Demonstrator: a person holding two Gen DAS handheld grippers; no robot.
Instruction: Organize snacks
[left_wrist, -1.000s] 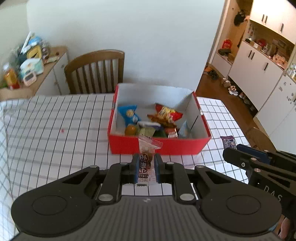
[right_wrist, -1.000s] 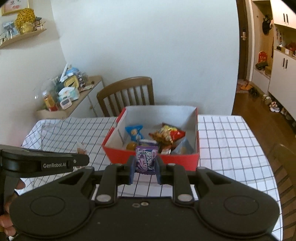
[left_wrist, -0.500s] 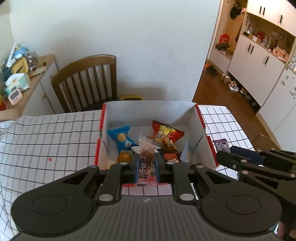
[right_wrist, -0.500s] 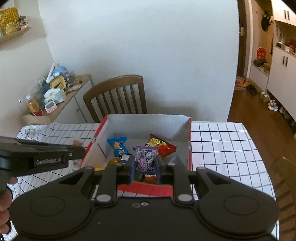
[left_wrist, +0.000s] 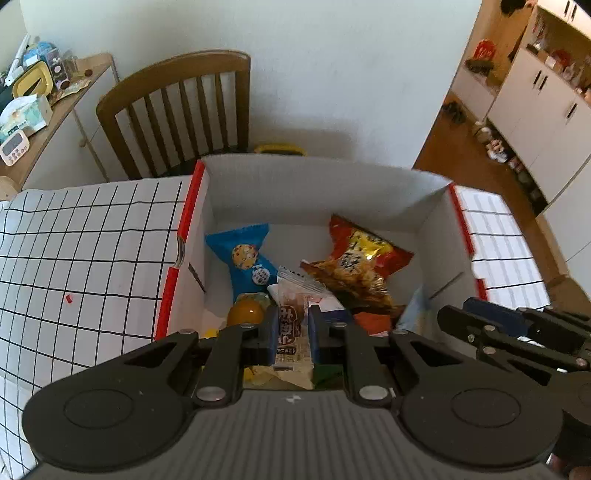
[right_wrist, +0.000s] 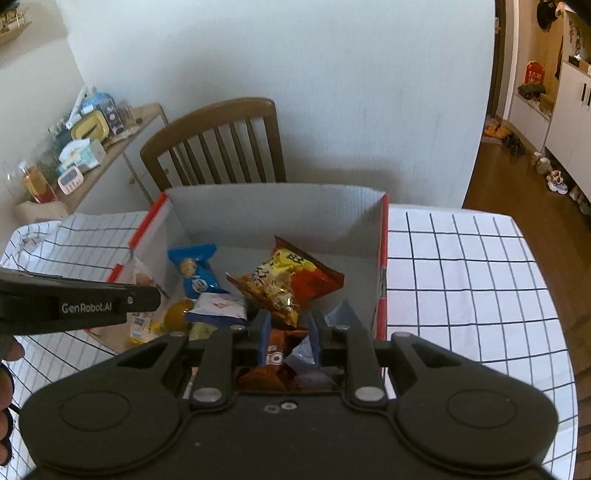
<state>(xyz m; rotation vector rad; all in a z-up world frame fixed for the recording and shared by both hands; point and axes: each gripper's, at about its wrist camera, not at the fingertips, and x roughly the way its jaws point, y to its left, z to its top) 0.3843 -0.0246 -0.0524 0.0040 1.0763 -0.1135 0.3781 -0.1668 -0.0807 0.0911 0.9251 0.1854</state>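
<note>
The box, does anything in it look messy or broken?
Nothing looks broken. The snacks lie jumbled in the box, like the red bag leaning over others. The left gripper holds a packet above them.

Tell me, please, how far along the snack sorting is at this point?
Several snacks already lie in the red box, among them a blue cookie packet and an orange chip bag. The left gripper holds a clear-wrapped snack over the box, unreleased. The right gripper is open, empty.

Home dining area, brown wooden slat-back chair (right_wrist: 218, 144) at checked white tablecloth (right_wrist: 461, 266), cluttered wooden sideboard (left_wrist: 48, 110), white hallway cabinets (left_wrist: 535, 96), shoes on wooden floor (right_wrist: 554, 177)
</note>
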